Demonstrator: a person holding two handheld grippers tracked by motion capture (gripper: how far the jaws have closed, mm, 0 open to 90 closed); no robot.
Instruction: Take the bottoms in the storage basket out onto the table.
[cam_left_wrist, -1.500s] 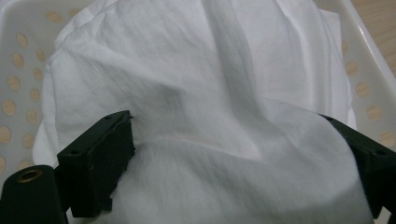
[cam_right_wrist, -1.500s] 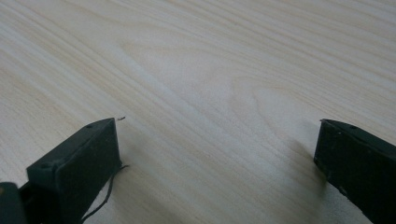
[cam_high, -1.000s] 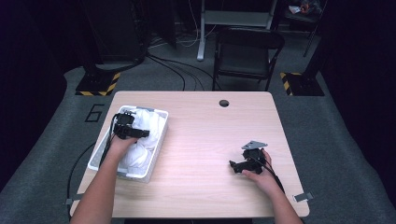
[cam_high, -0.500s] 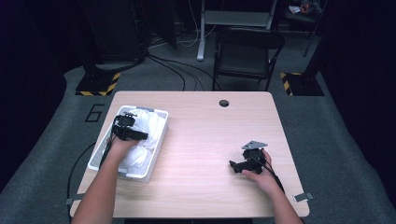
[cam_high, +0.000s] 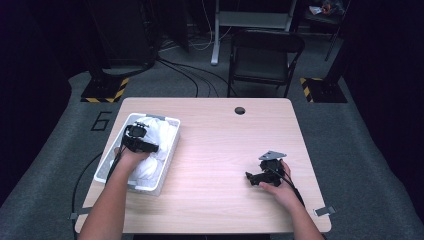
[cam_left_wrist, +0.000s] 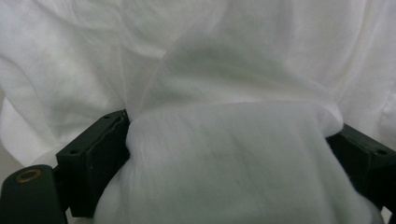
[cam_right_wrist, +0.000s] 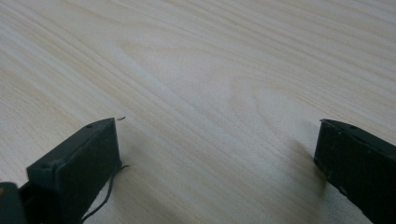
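A white mesh basket (cam_high: 171, 146) stands at the table's left side, full of crumpled white cloth (cam_high: 161, 133). My left gripper (cam_high: 142, 142) is down in the basket, pushed into the cloth. In the left gripper view the left gripper (cam_left_wrist: 229, 130) has its jaws wide apart, and a thick fold of the cloth (cam_left_wrist: 233, 172) bulges between them. My right gripper (cam_high: 252, 178) rests low over the table's right front part, pointing left. Seen in its own view, the right gripper (cam_right_wrist: 217, 126) is open, with bare wood between the jaws.
The light wooden table (cam_high: 215, 130) has a round cable hole (cam_high: 240, 110) near its far edge. A dark folding chair (cam_high: 265, 55) stands behind the table. Cables run over the grey floor (cam_high: 185, 75) beyond it.
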